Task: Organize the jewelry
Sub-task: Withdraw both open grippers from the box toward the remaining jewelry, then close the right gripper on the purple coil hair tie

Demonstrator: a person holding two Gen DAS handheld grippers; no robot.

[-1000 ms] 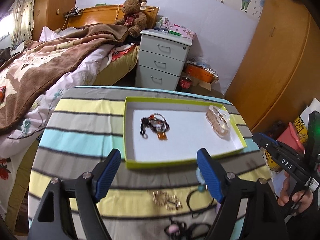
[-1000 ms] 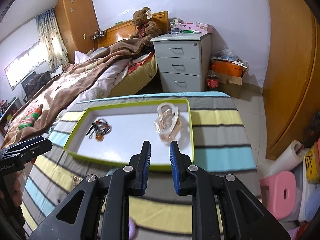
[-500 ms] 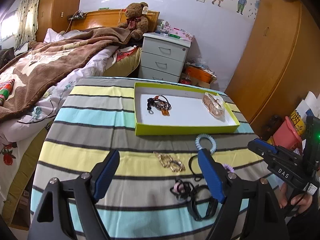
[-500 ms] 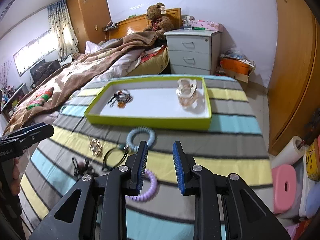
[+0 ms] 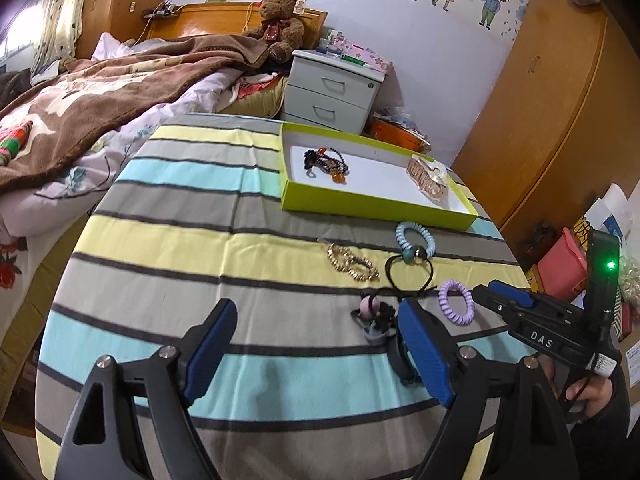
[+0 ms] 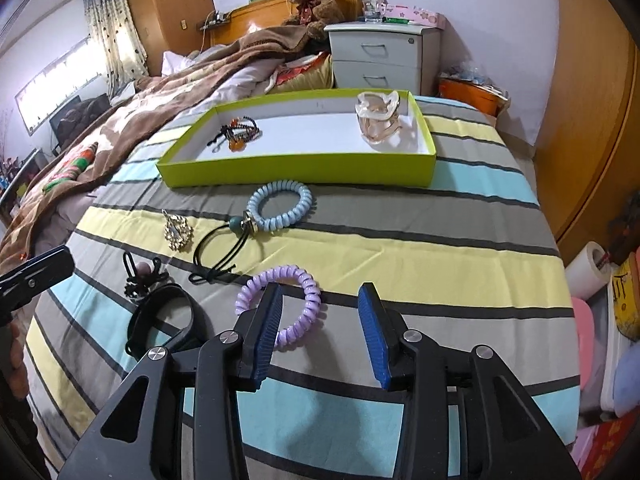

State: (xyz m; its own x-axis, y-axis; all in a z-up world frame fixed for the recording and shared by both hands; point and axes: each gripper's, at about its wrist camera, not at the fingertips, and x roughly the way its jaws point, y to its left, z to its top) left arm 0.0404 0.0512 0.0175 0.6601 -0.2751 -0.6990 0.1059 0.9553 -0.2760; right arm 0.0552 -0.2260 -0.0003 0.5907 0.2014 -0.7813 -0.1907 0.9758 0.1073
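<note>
A green-rimmed white tray (image 6: 304, 168) (image 5: 360, 206) sits far on the striped table, holding a dark bead bracelet (image 6: 236, 134) and a clear pink hair claw (image 6: 378, 118). In front lie a blue coil hair tie (image 6: 280, 206), a gold chain (image 6: 178, 232), a black elastic cord (image 6: 218, 252), a purple coil tie (image 6: 280, 304) (image 5: 456, 302), a black flower clip (image 6: 140, 278) and a black band (image 6: 160, 320). My right gripper (image 6: 320, 332) is open, its left finger over the purple tie. My left gripper (image 5: 316, 356) is open and empty.
A bed with a brown blanket (image 5: 100, 92) lies left of the table. A grey nightstand (image 5: 332, 88) and a teddy bear (image 5: 280, 24) stand behind. Wooden wardrobe doors (image 5: 560, 100) are on the right, with pink stools (image 6: 588, 328) and clutter on the floor.
Both grippers have pulled back from the tray toward the near table edge. The right gripper has opened from shut and now stands over the purple coil tie.
</note>
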